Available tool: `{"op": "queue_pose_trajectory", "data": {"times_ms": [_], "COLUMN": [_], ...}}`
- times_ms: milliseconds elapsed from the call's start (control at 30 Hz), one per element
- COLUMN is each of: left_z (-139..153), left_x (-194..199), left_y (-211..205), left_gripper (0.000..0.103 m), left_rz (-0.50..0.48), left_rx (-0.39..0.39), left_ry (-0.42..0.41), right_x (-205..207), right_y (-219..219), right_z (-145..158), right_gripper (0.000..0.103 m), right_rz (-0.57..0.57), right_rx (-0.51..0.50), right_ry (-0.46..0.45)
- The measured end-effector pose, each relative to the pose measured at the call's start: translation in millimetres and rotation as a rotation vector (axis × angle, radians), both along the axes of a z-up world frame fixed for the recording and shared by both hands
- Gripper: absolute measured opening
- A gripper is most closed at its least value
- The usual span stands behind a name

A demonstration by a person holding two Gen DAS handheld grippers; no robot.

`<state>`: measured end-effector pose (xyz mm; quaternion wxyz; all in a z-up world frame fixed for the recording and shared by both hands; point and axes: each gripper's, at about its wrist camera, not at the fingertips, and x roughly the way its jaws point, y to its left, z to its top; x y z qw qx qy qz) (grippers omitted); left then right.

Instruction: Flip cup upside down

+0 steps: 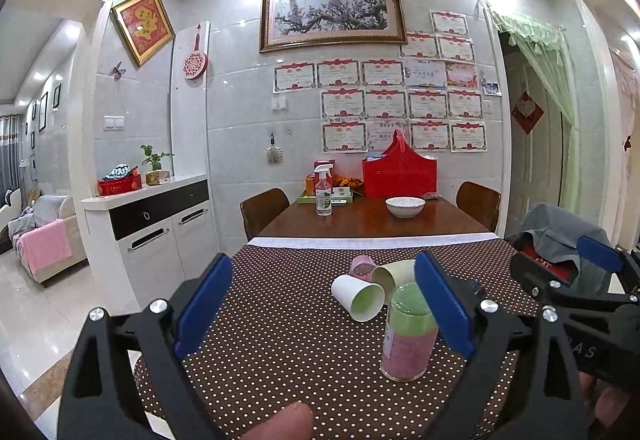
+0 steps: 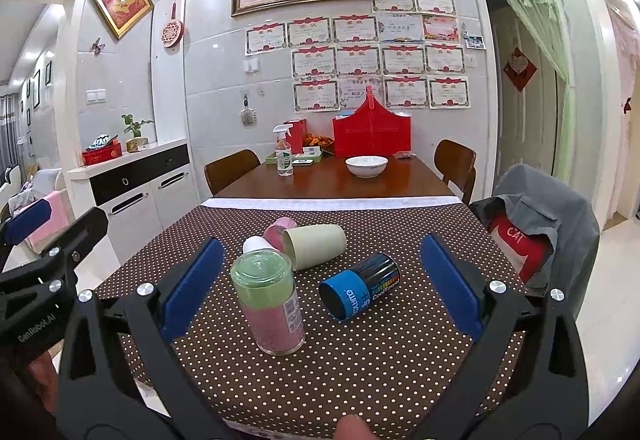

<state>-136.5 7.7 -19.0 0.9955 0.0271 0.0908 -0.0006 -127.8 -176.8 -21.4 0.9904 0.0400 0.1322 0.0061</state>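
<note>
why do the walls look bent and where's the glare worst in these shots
Left wrist view: fisheye lens bows the door frames and ceiling edges; ceiling lights blow out to white patches, and the wooden table shows a soft sheen. Right wrist view: same curvature; glare streaks the tiled wall; the upright pink and green cup is sharp, while the thumb at the bottom edge is blurred.

Low in the frame, the left gripper spreads its blue pads wide over the dotted tablecloth. Right of centre a pink-and-green cup stands upright beside the right-hand pad. Just above it a white cup, a cream cup and a pink cup lie tipped together. The right gripper shows at the right edge.
</note>
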Motion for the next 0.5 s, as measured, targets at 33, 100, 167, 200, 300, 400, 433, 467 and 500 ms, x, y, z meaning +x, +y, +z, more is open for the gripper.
{"op": "queue_pose_trajectory", "data": {"times_ms": [33,100,167,200,300,400,433,467,500], "left_z": [-0.1,-0.2,-0.1,0.4,-0.1,-0.8,-0.9,-0.4,-0.4], "left_x": [0.1,0.6,0.9,1.1,0.8,0.9,0.7,0.6,0.1], "left_y": [0.4,0.6,2.0,2.1,3.4,4.7,4.8,4.7,4.7], "left_gripper": [0.091,0.091,0.091,0.091,0.091,0.091,0.091,0.091,0.091], "left_rz": [-0.001,-0.005,-0.008,-0.008,-0.003,-0.003,-0.002,-0.002,-0.001], "left_rx": [-0.001,-0.007,-0.014,-0.015,-0.015,-0.017,-0.015,-0.014,-0.013], "left_ry": [0.002,0.005,0.009,0.007,0.004,0.003,0.002,-0.001,-0.007], "right_x": [0.2,0.7,0.8,0.9,1.5,2.4,2.6,2.4,2.5], "right_y": [0.3,0.6,1.2,1.1,1.5,3.2,4.1,3.5,3.3], "right_z": [-0.1,-0.1,-0.1,-0.1,-0.4,-1.2,-1.6,-1.6,-2.0], "right_gripper": [0.097,0.097,0.097,0.097,0.097,0.097,0.097,0.097,0.097], "right_rz": [0.000,0.002,-0.001,0.000,-0.001,-0.001,0.000,0.001,0.001], "right_rx": [0.000,0.000,-0.002,-0.001,-0.002,0.000,-0.001,0.000,0.001], "right_ry": [0.001,0.002,0.001,0.002,0.003,0.006,0.007,0.007,0.008]}}
